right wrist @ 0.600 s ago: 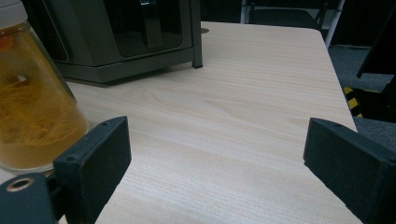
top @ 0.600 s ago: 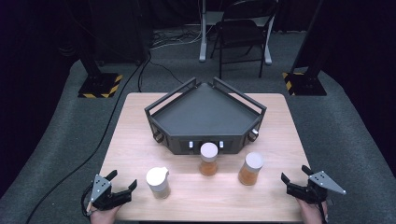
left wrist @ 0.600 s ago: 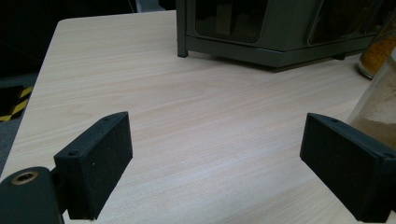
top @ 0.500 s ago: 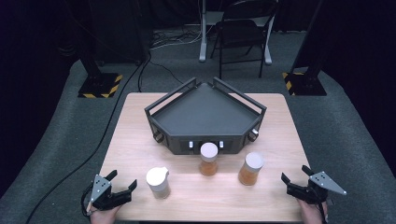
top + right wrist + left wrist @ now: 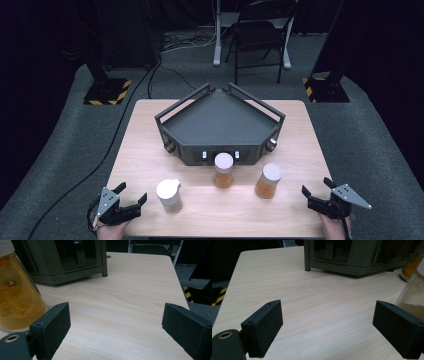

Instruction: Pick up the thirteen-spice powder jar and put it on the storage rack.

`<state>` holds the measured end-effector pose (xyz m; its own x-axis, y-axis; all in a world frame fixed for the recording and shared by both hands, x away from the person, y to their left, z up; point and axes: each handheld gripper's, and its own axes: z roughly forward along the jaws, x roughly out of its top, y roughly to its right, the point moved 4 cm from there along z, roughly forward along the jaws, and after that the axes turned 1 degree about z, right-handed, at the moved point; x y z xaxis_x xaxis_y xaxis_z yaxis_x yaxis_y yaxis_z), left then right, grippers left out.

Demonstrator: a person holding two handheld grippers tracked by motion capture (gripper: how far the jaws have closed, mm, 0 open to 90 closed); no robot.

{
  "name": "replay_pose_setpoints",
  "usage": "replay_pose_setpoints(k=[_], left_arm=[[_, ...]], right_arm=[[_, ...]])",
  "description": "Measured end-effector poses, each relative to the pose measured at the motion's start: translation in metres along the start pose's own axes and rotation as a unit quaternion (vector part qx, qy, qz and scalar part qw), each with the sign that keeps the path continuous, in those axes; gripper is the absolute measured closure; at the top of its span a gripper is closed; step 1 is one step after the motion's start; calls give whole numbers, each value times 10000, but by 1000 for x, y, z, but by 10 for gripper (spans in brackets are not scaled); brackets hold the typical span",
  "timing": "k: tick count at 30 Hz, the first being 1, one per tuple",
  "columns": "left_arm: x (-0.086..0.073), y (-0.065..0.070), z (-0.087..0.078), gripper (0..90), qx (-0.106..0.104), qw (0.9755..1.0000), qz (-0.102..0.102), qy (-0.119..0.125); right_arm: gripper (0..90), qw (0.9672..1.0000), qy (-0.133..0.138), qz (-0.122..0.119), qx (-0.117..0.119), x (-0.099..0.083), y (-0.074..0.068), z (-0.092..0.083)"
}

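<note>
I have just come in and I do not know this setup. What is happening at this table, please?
Nothing is being handled. A person holds the left hand-held gripper and the right hand-held gripper at the near corners of the wooden table, both open and empty. Between them stand three white-capped jars: a pale one and two orange ones, in front of a dark angular rack.

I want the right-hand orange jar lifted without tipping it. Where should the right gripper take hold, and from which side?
Grip the right orange jar around its glass body just below the white cap, probably coming in level from its right, where the open right gripper already sits. The jar stands upright with bare table on that side; the middle jar stands apart to its left.
</note>
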<state>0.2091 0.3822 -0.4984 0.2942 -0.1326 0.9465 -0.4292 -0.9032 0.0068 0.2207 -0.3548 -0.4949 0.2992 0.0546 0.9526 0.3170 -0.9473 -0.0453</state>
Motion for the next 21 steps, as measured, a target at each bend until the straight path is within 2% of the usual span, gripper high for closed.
replay_pose_setpoints(k=[8, 21], left_arm=[[-2, -3, -1, 90, -141, 9999, 60, 78], [-2, -3, -1, 72, -178, 9998, 58, 63]], right_arm=[[72, 10000, -8, 12, -25, 0, 0, 0], [75, 10000, -2, -1, -18, 0, 0, 0]])
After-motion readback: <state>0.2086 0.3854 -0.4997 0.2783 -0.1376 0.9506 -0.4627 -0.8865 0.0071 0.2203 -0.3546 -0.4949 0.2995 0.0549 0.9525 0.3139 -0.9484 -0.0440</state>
